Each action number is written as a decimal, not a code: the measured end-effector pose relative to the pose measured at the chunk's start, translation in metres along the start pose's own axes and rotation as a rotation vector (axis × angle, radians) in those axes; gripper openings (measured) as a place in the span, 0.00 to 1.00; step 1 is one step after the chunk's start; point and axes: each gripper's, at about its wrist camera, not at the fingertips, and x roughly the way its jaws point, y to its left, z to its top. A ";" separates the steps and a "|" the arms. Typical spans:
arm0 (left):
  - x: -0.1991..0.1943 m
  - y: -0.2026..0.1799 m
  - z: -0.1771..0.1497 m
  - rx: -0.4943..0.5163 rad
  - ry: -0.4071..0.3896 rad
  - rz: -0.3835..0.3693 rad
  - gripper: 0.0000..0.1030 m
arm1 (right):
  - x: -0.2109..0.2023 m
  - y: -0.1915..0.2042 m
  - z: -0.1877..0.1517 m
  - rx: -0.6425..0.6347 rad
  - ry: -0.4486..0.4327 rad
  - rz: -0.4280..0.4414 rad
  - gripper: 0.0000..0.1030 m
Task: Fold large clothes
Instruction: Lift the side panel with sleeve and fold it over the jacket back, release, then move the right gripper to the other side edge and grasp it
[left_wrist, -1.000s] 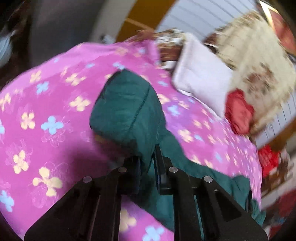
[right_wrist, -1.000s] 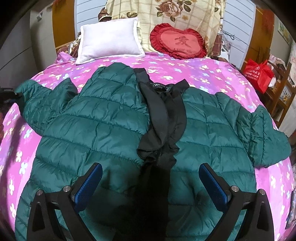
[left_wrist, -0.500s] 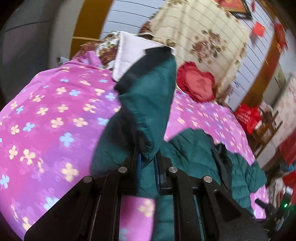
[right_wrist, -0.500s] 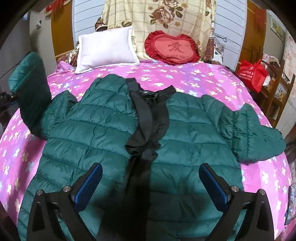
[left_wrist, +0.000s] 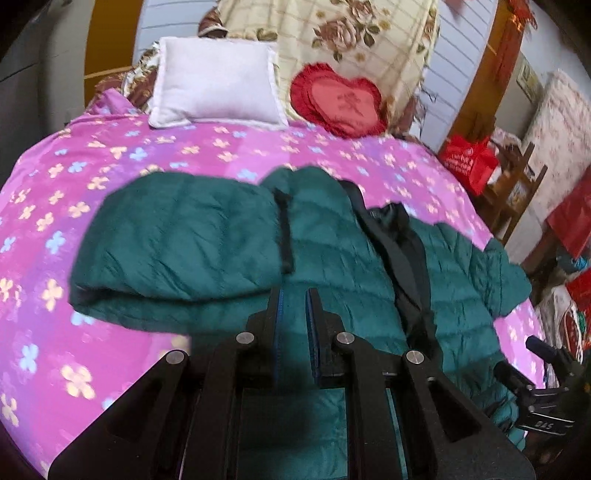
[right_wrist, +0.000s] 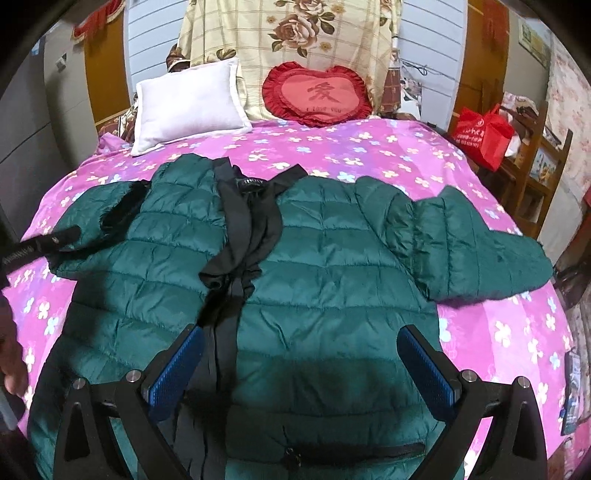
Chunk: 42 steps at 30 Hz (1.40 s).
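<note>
On the bed, spread with a pink flowered cover, a dark green quilted jacket lies on its back with the front open and the black lining showing down the middle. The left gripper comes in from the jacket's left side, angled downward, its fingers pressed close together; the green sleeve lies folded across the chest just ahead of them, but I cannot tell whether any cloth is pinched in the narrow slot between the blue pads. In the right wrist view that gripper shows only as a dark bar at the left edge, beside the sleeve's black-lined cuff, and part of a hand shows at the frame's left border. The right gripper hangs over the jacket's lower hem, tilted down, fingers spread wide with nothing between them, apart from the fabric below. The other sleeve lies outstretched to the right on the cover. At the head of the bed a white pillow and a red heart cushion lean against a floral cloth. A red bag sits on wooden furniture beside the bed; what is in it is not visible.
</note>
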 end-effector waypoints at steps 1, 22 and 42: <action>0.002 -0.003 -0.003 0.004 0.003 0.005 0.11 | 0.000 -0.002 -0.002 0.005 0.004 0.008 1.00; -0.015 0.047 0.003 -0.129 -0.064 0.018 0.79 | 0.025 0.035 0.027 0.105 0.032 0.304 1.00; -0.039 0.158 -0.028 -0.285 -0.022 0.186 0.79 | 0.154 0.205 0.124 0.047 0.197 0.621 0.58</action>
